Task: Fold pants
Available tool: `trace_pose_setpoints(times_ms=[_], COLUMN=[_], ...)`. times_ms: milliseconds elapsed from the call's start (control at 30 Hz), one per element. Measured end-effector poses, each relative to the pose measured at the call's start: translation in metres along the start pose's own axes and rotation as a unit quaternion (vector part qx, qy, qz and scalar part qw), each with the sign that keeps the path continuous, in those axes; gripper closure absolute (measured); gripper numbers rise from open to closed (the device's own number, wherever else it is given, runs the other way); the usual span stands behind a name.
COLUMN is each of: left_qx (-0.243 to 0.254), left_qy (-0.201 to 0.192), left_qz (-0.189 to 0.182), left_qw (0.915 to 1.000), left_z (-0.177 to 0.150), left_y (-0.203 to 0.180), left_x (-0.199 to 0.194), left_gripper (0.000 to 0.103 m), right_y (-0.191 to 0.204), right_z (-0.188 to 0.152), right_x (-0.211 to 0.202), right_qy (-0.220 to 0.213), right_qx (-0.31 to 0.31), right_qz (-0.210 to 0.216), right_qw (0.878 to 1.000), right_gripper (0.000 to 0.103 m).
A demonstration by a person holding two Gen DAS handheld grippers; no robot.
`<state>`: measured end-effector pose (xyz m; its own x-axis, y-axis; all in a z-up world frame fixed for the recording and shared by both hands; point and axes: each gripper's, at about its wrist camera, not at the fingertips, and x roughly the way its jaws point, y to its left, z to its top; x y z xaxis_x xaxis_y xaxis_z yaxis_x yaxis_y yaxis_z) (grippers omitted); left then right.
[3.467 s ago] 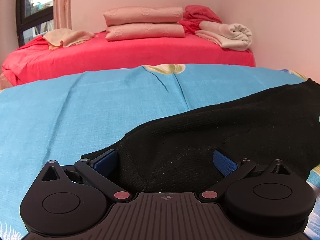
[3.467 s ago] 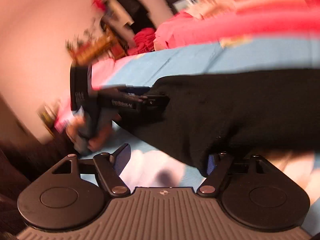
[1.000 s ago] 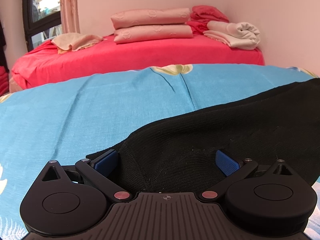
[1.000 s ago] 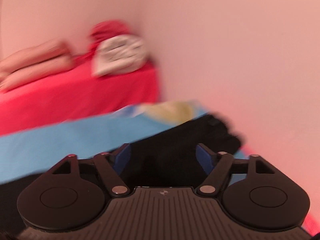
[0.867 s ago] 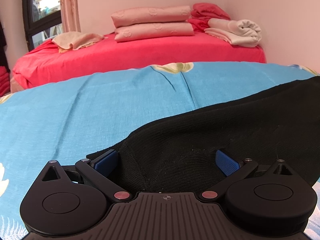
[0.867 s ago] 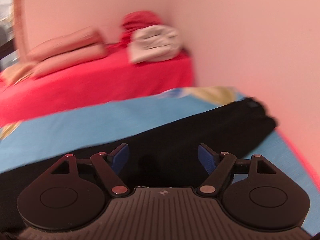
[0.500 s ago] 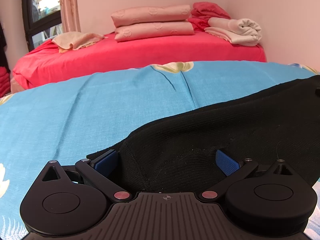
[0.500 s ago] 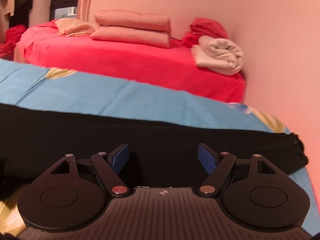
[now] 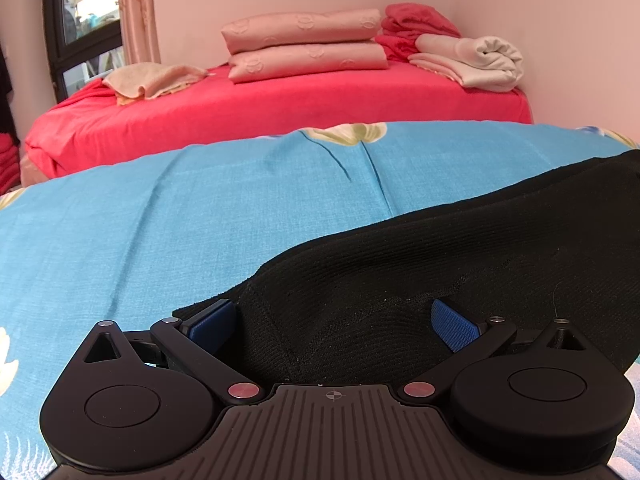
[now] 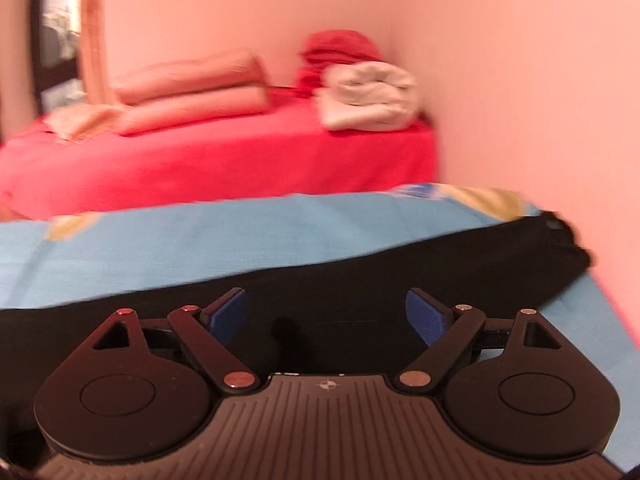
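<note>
Black knit pants (image 9: 460,256) lie stretched out on a blue floral sheet (image 9: 168,216), running from near left to far right. My left gripper (image 9: 334,320) is open, its blue pads on either side of the near end of the pants, whose fabric bulges between them. In the right wrist view the pants (image 10: 400,276) cross the frame, their far end (image 10: 560,236) by the pink wall. My right gripper (image 10: 326,314) is open just above the black fabric and holds nothing.
A red bed (image 9: 280,112) stands behind the blue sheet, with stacked pink pillows (image 9: 304,48), a rolled white blanket (image 9: 472,60), red cloth (image 9: 416,20) and a beige towel (image 9: 152,80). A pink wall (image 10: 540,100) closes the right side. A window (image 9: 84,20) is far left.
The right gripper has swung about over the pants and now faces their far end by the wall; its view is blurred. The left gripper has barely moved.
</note>
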<state>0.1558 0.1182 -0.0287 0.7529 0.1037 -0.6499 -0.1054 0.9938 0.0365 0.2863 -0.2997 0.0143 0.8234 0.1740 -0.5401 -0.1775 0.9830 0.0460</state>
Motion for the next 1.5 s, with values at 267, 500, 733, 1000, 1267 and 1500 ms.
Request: trace_pose_setpoints(times_ms=[267, 500, 733, 1000, 1267, 1500], left_qx=[-0.005, -0.015, -0.015, -0.047, -0.008, -0.011], left_qy=[-0.005, -0.004, 0.004, 0.0, -0.015, -0.02], left_qz=[0.006, 0.004, 0.011, -0.03, -0.004, -0.006], left_qw=[1.0, 0.9999, 0.9998, 0.9985, 0.9998, 0.9997], left_z=[-0.002, -0.003, 0.006, 0.02, 0.004, 0.002], left_y=[-0.001, 0.001, -0.001, -0.019, -0.029, -0.029], left_x=[-0.002, -0.005, -0.015, -0.011, 0.0, 0.0], left_gripper=[0.0, 0.0, 0.0, 0.0, 0.0, 0.0], right_y=[0.083, 0.148, 0.142, 0.095, 0.0, -0.073], right_z=[0.003, -0.028, -0.019, -0.023, -0.031, -0.025], right_x=[-0.02, 0.044, 0.04, 0.015, 0.047, 0.056], right_qy=[0.008, 0.066, 0.043, 0.033, 0.012, -0.046], right_qx=[-0.107, -0.136, -0.055, 0.094, 0.278, 0.391], right_qz=[0.141, 0.092, 0.09, 0.232, 0.277, 0.251], right_qw=[0.984, 0.984, 0.993, 0.968, 0.92, 0.884], right_gripper=[0.032, 0.03, 0.026, 0.013, 0.029, 0.026])
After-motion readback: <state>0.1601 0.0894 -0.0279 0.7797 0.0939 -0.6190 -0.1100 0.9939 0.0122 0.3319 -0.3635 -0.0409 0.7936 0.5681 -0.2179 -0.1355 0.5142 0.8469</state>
